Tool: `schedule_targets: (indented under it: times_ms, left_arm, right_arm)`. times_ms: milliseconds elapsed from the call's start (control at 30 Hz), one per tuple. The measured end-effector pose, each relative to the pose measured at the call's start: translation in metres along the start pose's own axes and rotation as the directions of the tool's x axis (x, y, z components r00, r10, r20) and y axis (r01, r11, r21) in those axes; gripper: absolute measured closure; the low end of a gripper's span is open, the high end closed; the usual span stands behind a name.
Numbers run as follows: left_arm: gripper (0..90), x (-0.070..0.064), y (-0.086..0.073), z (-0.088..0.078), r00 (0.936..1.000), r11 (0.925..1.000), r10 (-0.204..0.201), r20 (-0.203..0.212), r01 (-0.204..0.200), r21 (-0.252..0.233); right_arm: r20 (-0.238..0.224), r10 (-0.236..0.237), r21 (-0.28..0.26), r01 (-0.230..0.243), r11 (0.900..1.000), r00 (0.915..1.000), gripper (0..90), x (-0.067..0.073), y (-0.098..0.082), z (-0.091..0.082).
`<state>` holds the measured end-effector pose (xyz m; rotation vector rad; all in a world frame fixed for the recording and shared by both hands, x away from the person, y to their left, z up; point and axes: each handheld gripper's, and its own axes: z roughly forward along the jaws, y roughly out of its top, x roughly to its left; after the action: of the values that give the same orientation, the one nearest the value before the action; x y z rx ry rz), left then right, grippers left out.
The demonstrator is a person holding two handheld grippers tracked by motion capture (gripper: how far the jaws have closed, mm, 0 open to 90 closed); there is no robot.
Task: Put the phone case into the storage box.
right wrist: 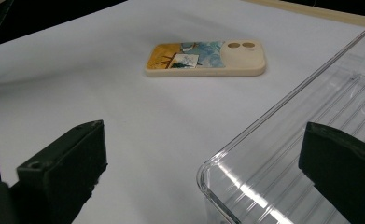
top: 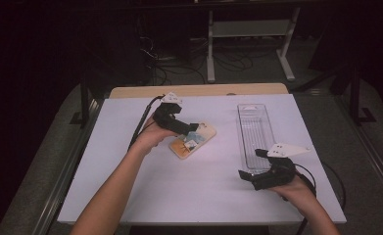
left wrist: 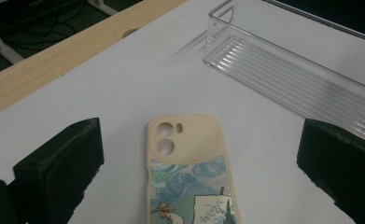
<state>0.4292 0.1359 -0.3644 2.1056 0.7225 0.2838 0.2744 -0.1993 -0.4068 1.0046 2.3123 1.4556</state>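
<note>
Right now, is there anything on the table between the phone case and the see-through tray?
No. In the high view, the stretch between the phone case and the clear tray is bare white table; the right gripper view agrees.

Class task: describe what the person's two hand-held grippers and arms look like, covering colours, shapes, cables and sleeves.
Both are black. The left hand-held gripper and right hand-held gripper each carry a pale grey three-cornered plate on top and trail a black cable. Their jaws are blocky, matt black pads. The forearms are bare, with no sleeves visible.
</note>
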Motion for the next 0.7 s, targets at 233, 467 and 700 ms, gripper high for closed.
schedule_targets:
  times_ms: [233, 467, 700]
  left_arm:
    - [0.2, -0.001, -0.004, 0.006, 0.9997, 0.9994, 0.026, -0.003, -0.026, 0.025]
    - [0.2, -0.002, -0.010, 0.012, 0.9997, 0.9992, 0.019, -0.016, -0.019, 0.035]
    - [0.2, -0.003, -0.015, 0.016, 0.9997, 0.9996, 0.007, -0.025, -0.006, 0.028]
  right_arm:
    - [-0.001, 0.002, 0.001, -0.002, 1.000, 1.0000, 0.7, 0.000, 0.000, 0.000]
    - [0.001, 0.002, 0.001, -0.002, 1.000, 1.0000, 0.7, 0.000, -0.001, -0.001]
    - [0.000, 0.003, 0.004, -0.003, 1.000, 1.0000, 0.7, 0.000, -0.001, 0.000]
